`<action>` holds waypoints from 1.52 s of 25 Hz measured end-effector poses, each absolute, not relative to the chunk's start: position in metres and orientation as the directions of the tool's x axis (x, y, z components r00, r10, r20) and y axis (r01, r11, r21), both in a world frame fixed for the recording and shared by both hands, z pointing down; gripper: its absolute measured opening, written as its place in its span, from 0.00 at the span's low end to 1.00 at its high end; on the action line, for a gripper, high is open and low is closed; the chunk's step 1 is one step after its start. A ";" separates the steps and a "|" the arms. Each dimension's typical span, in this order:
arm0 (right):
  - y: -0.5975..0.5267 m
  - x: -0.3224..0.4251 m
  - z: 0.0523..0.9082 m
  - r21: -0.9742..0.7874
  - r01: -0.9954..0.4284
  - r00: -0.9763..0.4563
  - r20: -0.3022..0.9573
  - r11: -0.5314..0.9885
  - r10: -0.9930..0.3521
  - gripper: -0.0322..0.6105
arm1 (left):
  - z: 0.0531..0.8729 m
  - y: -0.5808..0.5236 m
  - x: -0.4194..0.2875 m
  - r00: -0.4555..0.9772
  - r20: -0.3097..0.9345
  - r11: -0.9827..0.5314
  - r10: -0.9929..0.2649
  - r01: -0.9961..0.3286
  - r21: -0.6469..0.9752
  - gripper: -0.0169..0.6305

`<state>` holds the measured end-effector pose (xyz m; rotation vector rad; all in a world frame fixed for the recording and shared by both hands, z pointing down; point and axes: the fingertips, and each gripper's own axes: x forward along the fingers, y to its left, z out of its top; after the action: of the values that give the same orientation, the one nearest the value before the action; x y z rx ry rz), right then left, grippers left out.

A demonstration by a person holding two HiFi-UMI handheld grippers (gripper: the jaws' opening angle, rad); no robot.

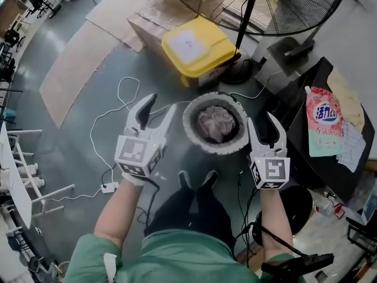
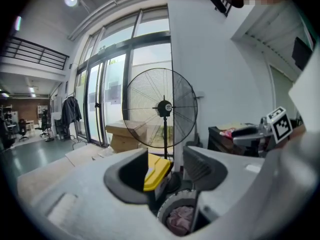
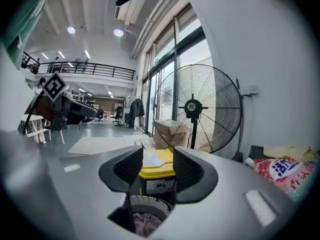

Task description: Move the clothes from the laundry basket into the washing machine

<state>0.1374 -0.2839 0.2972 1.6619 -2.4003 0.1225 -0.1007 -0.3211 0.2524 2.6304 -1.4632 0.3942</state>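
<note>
A round white laundry basket (image 1: 191,122) stands on the floor in front of me with a pinkish bundle of clothes (image 1: 215,124) inside. My left gripper (image 1: 160,105) hovers just left of its rim, open and empty. On the basket's right side, my right gripper (image 1: 261,121) is open too, jaws a little apart with nothing between them. In the left gripper view the left gripper (image 2: 165,171) looks over the basket (image 2: 171,205) and clothes (image 2: 181,219). The right gripper (image 3: 152,166) has the basket (image 3: 150,200) and clothes (image 3: 145,225) below its jaws. Behind the basket sits a yellow-lidded white box (image 1: 197,46).
A large floor fan (image 1: 253,5) stands behind the basket and box. A black table (image 1: 306,128) at the right holds a pink detergent bag (image 1: 323,121). White cables and a power strip (image 1: 109,187) lie on the floor at the left, with cardboard sheets (image 1: 76,63) beyond.
</note>
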 end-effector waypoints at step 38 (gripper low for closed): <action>-0.385 0.051 0.956 -0.130 -0.623 -0.501 0.824 0.771 -0.265 0.58 | 0.685 -0.387 -0.165 0.435 0.238 -0.446 -0.868 -0.895 0.010 0.37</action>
<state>0.0507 -0.3849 0.9565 0.6613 -2.1024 0.5276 -0.1650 -0.3871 0.6854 2.5452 -1.5729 0.3000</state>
